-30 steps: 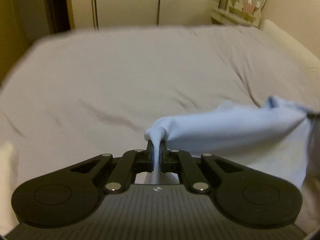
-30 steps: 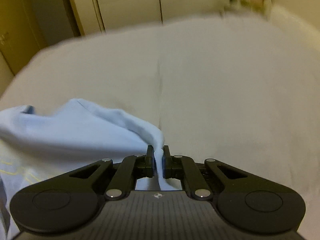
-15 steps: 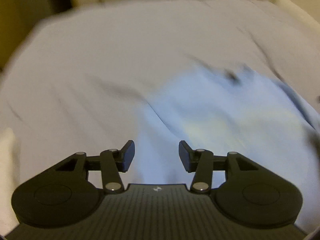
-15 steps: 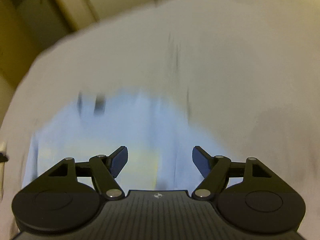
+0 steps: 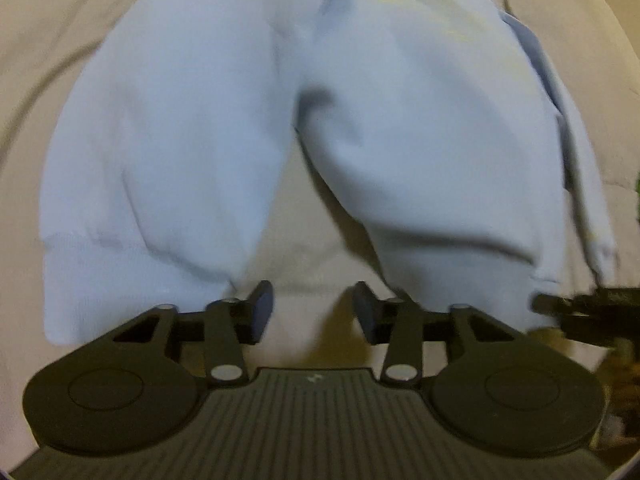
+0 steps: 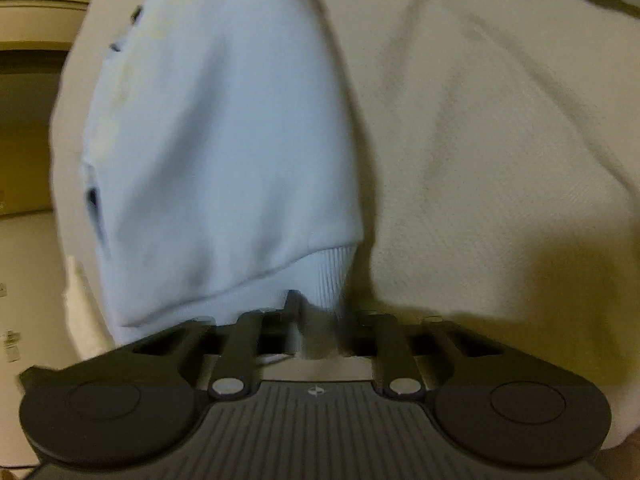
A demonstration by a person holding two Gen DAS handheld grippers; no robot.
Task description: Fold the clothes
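Sweatpants (image 5: 208,128) lay blurred on the bed (image 6: 500,140); left gripper (image 5: 314,308) spread empty, right gripper (image 6: 320,320) pinched a ribbed cuff (image 6: 332,276).

The trousers (image 5: 224,128) lie spread on the bed (image 5: 48,32), legs pointing near, waist far. The left gripper (image 5: 314,312) sits at the near edge, its fingers apart on either side of the gap between the two leg ends. In the right wrist view, the right gripper (image 6: 320,322) is at one cuff (image 6: 330,276), with bare bed to the right.
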